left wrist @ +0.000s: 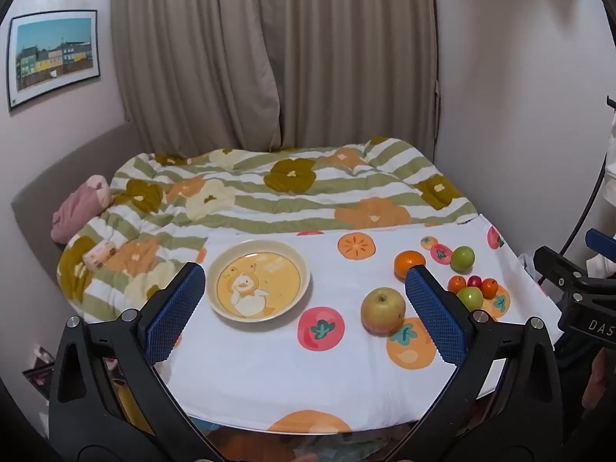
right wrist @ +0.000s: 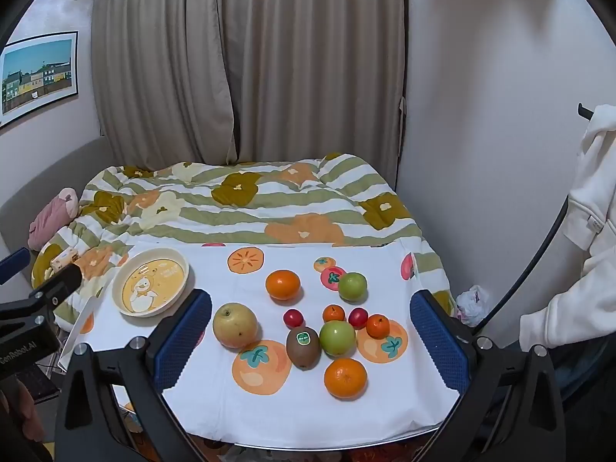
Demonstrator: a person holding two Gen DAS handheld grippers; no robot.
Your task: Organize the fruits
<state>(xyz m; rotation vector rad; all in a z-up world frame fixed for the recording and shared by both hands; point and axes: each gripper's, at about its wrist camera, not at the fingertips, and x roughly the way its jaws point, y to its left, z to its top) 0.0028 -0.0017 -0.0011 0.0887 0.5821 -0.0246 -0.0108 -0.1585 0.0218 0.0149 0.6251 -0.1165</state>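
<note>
White tablecloth (right wrist: 269, 404) bears loose fruit — left claw (left wrist: 304, 308) and right claw (right wrist: 310, 331) both gape empty.

Each gripper (left wrist: 304, 292) had black angular arms, silver screws and blue textured pads (left wrist: 435, 315); white lettering marked the housings, as on the right gripper (right wrist: 311, 317).

A cloth-covered table (right wrist: 269, 415) bears a plate (right wrist: 151, 287) and loose fruit (right wrist: 235, 325).

Beige curtains (left wrist: 269, 54) behind quilted bed (left wrist: 269, 188)
</note>
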